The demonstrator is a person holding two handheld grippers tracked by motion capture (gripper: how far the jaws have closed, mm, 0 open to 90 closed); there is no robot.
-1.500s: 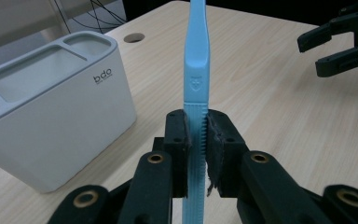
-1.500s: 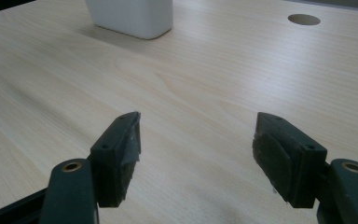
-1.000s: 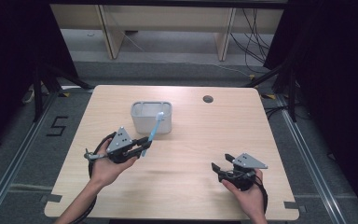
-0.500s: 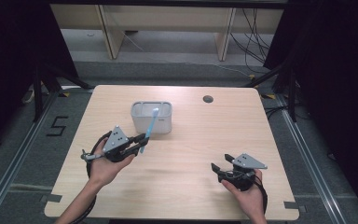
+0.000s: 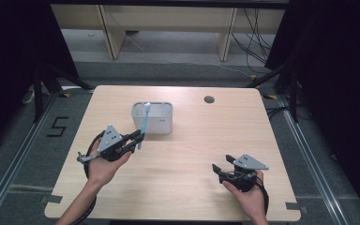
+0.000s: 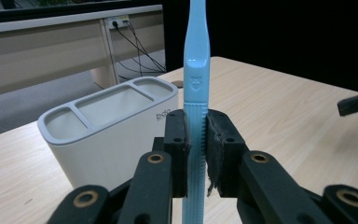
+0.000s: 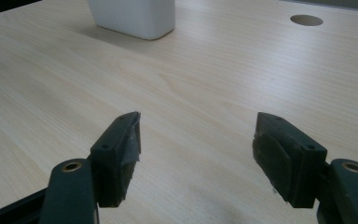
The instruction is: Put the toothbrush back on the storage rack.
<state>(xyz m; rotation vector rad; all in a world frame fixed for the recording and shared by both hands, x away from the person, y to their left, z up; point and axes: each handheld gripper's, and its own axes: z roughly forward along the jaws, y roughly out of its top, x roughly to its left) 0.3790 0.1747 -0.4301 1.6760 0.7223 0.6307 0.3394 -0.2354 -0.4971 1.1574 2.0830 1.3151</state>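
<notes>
Now my left tongs (image 5: 137, 136) clamp one upright toothbrush (image 5: 143, 123) beside one holder (image 5: 153, 118); my right tongs (image 5: 219, 169) rest agape on the bench (image 5: 183, 154).

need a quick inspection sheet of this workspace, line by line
surface: light wood table, round hole near the far edge
job's things: blue toothbrush held upright; white holder with three compartments just behind it
clutter: nothing seen
grippers: left claw shut on the toothbrush handle; right claw open, holding nothing, low over the table
cables: black cable loops at the left claw; wires on the floor behind
surroundings: wooden furniture legs, dark curtains, a floor mark "5"
</notes>
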